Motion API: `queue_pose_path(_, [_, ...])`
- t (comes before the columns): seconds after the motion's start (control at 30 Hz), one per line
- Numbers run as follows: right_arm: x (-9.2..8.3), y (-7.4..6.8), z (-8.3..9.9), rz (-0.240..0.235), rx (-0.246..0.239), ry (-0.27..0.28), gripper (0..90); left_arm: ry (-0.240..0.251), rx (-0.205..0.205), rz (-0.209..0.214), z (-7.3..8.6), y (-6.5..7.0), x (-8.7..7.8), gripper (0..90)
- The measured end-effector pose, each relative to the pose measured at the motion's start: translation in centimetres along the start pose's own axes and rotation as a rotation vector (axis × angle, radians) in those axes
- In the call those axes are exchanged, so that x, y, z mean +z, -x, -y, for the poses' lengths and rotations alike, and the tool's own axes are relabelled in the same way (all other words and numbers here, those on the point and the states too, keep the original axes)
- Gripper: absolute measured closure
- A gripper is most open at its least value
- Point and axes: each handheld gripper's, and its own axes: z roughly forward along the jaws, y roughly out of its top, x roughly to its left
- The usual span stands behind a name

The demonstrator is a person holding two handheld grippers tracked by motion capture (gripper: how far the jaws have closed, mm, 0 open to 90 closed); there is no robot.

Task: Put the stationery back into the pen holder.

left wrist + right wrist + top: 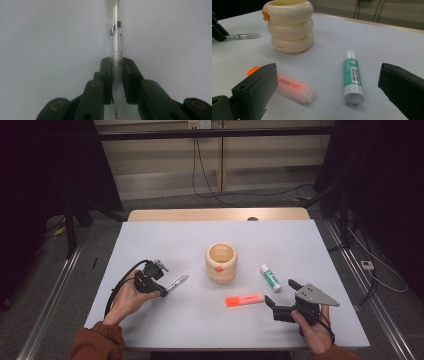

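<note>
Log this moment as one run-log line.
left gripper: shut on clear pen | right gripper: open, near highlighter

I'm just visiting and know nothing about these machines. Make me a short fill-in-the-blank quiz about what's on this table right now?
1. The left gripper is shut on a clear ____.
2. The cream holder is built like three stacked ____.
3. The glue stick wears a label coloured ____.
4. The right gripper has its jaws ____, with the orange highlighter lying on the table in front of them.

Missing words: pen; rings; green; open
</note>
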Motion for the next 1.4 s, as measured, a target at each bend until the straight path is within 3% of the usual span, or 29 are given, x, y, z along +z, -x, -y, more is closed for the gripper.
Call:
queue_pose_path(0.17, [0.0, 0.0, 0.0, -0.001, 0.002, -0.002, 2.4, 0.009, -0.009, -0.001, 0.1, 0.0, -0.1, 79.8])
queue_pose_path(0.5, [0.0, 0.0, 0.0, -0.001, 0.003, -0.001, 2.4, 0.06, -0.026, 0.036, 0.5, -0.2, -0.8, 79.8])
queue_pose_path(0.97, [0.0, 0.0, 0.0, -0.004, -0.002, 0.0, 2.5, 0.096, 0.023, 0.073, 1.2, 1.6, -2.3, 79.8])
queue_pose_path(1.2, [0.1, -0.1, 0.0, -0.003, 0.003, 0.0, 2.5, 0.144, 0.058, 0.116, 1.5, 3.0, -3.0, 79.8])
queue_pose_path(1.4, [0.0, -0.2, -0.1, -0.01, -0.003, 0.001, 2.5, 0.154, 0.095, 0.148, 1.1, 4.3, -3.1, 79.7])
